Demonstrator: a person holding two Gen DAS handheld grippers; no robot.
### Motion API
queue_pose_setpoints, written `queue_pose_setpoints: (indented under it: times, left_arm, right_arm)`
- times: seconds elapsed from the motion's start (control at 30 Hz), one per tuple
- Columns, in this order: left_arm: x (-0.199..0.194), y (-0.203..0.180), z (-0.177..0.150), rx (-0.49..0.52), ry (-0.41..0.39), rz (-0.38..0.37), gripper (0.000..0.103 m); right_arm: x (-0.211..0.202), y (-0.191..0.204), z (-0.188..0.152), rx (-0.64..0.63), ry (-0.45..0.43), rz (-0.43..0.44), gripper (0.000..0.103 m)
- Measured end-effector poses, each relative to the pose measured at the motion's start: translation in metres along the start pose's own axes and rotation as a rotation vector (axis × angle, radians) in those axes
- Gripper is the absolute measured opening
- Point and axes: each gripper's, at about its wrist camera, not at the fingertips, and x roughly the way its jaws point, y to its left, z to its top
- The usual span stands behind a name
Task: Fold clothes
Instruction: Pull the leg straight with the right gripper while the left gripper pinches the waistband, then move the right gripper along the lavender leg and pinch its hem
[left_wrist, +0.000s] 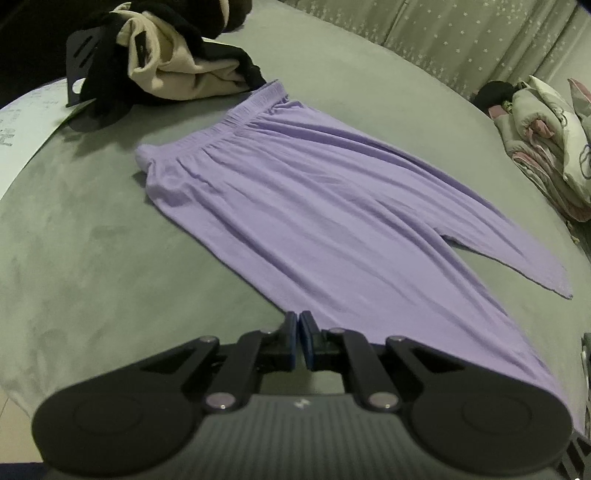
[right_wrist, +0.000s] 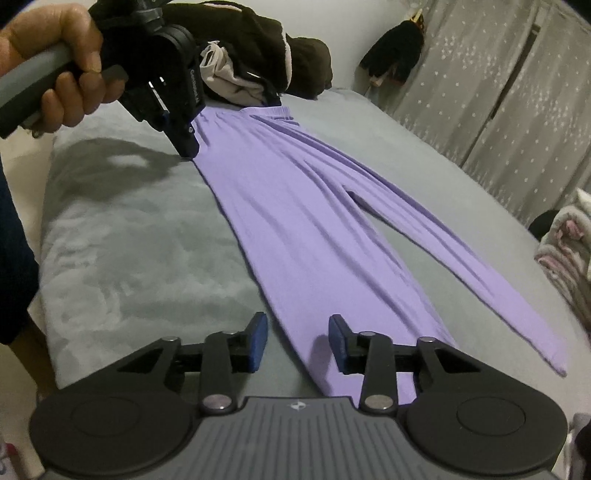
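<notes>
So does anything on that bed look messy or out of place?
The purple trousers lie flat and tidy on the bed. What stands out is the crumpled black and beige clothes heap beside their waistband, still unfolded.

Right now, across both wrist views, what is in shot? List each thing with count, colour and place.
trousers: one, lilac, flat on the bed, legs slightly parted
bed cover: one, grey-green, under everything
clothes pile: one heap, black and beige, beyond the waistband
bedding bundle: one, patterned grey-pink, at the bed's far edge
curtains: grey with pale dots, behind the bed
left gripper: jaws shut at the trousers' near edge
right gripper: jaws apart over a leg hem
hand: one, holding the left gripper's handle
</notes>
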Motion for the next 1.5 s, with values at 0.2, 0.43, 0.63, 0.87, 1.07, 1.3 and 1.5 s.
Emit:
queue_pose_setpoints:
  times: [0.2, 0.43, 0.63, 0.87, 1.07, 1.3, 1.5]
  left_arm:
    - [-0.003, 0.006, 0.003, -0.028, 0.004, -0.015, 0.005]
    - [-0.005, 0.013, 0.008, -0.071, 0.015, -0.067, 0.007]
    - [0.004, 0.017, 0.01, -0.113, 0.009, -0.112, 0.048]
    - [0.018, -0.001, 0.007, 0.012, -0.033, -0.059, 0.006]
    - [0.01, 0.001, 0.008, 0.021, -0.018, -0.021, 0.004]
    - [-0.003, 0.007, 0.001, 0.053, -0.016, 0.008, 0.004]
    - [-0.004, 0.004, -0.001, 0.084, -0.024, 0.033, 0.005]
  right_arm:
    - [-0.001, 0.003, 0.004, 0.006, 0.018, 0.031, 0.003]
    - [-0.023, -0.006, -0.003, 0.057, -0.008, 0.08, 0.003]
    - [-0.019, -0.002, -0.004, 0.045, -0.003, 0.082, 0.003]
    - [-0.021, -0.005, 0.0, 0.073, -0.016, 0.077, 0.003]
    - [-0.023, -0.005, -0.001, 0.073, -0.014, 0.092, 0.003]
    - [-0.027, -0.003, -0.005, 0.061, -0.008, 0.124, 0.003]
    - [-0.022, 0.003, -0.006, 0.04, 0.021, 0.148, 0.003]
